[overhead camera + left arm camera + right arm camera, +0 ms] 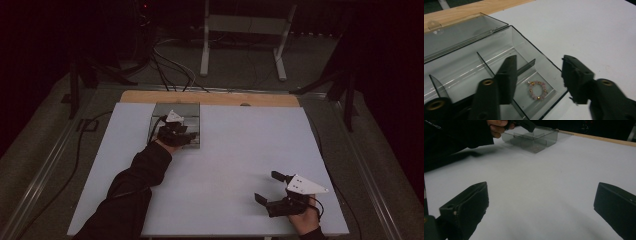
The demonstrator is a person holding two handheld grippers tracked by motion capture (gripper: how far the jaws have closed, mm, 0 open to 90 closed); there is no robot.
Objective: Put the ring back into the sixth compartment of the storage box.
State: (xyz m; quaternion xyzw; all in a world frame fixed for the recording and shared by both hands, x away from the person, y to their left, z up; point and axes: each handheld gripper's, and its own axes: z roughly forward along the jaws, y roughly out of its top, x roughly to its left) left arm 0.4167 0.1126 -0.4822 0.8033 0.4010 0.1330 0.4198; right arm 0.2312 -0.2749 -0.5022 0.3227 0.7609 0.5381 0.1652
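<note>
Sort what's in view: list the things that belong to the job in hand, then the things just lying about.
In the job:
- bead bracelet, lying in an end compartment
- clear divided box, lid open
- left tongs, open over the box

Lying about:
- right tongs, open, idle over the white table
- floor cables

Dark sleeves and 2 black hand-held grippers

The left gripper (pixel 175 131) and right gripper (pixel 272 190) are matt black, each with 2 blocky, flat-faced jaws and a pale grey 3-cornered plate on top; the right plate shows small dark dots. In the left gripper view, brass-coloured ringed screw holes sit in the jaw bases. A black cable (pixel 153 128) trails from the left gripper. The person wears a dark long sleeve (pixel 131 191), creased along the forearm.
</note>
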